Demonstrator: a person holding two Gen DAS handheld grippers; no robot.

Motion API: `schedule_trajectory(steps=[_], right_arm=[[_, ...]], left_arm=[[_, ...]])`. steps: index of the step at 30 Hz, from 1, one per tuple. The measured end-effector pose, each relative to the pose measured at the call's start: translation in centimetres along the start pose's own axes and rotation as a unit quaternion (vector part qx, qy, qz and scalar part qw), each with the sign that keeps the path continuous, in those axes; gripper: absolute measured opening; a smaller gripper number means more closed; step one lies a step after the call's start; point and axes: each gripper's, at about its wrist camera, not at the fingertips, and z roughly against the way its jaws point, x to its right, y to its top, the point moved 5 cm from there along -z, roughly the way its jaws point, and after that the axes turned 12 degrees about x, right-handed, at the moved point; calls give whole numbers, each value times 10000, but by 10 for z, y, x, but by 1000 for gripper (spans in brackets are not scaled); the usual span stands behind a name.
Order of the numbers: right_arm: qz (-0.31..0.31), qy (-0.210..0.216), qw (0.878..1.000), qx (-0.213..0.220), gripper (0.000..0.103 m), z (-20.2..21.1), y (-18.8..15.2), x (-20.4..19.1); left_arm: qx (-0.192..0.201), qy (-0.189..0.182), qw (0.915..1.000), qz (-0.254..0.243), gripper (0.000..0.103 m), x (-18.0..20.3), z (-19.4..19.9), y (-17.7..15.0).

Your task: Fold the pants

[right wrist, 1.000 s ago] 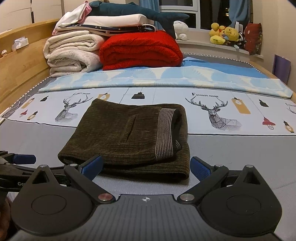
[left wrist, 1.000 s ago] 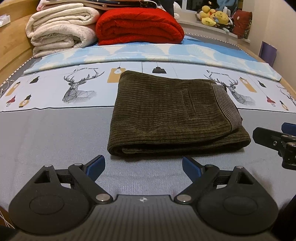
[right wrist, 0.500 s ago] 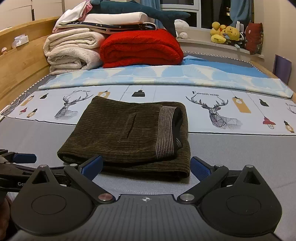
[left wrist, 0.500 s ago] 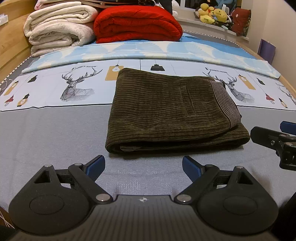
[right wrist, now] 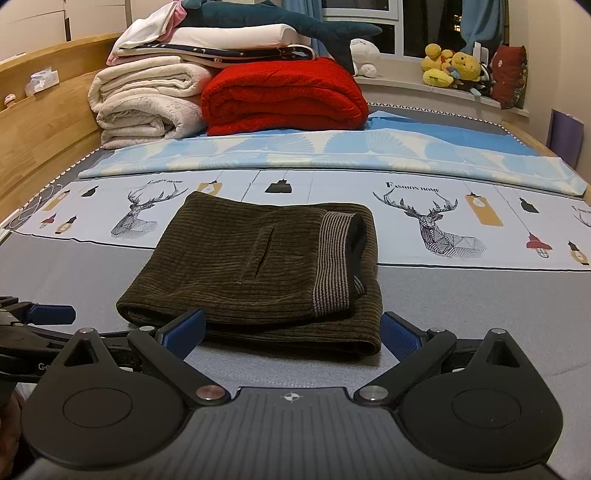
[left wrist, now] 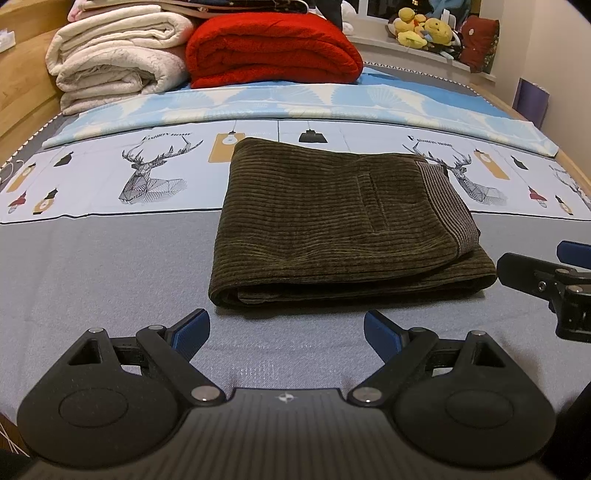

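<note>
Dark olive corduroy pants (left wrist: 340, 218) lie folded into a compact rectangle on the bed, striped waistband at the right; they also show in the right wrist view (right wrist: 258, 266). My left gripper (left wrist: 286, 330) stands open just short of the pants' near edge, holding nothing. My right gripper (right wrist: 291, 330) is open too, its blue pads (right wrist: 400, 334) flanking the near edge of the fold without touching it. The right gripper appears at the right edge of the left wrist view (left wrist: 546, 280), and the left gripper at the left edge of the right wrist view (right wrist: 37, 321).
The bed (left wrist: 92, 266) has a grey sheet and a deer-print cover (right wrist: 443, 225). At the back sit a red blanket (left wrist: 269, 51), rolled white blankets (left wrist: 118, 70) and a shark plush (right wrist: 280, 22). Wooden headboard (right wrist: 44, 125) on the left; plush toys (right wrist: 454, 66) on the windowsill.
Both grippers drew slightly back and up from the pants, which stay folded and still. Both stay open.
</note>
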Motion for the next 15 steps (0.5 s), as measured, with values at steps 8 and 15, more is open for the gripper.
schedule_trajectory(steps=[8, 15], right_arm=[[6, 20, 10000, 6, 100, 1, 0, -1], [23, 39, 10000, 1, 100, 1, 0, -2]], left_arm=[[13, -7, 10000, 2, 93, 1, 0, 0], [30, -29, 10000, -10, 93, 1, 1, 0]])
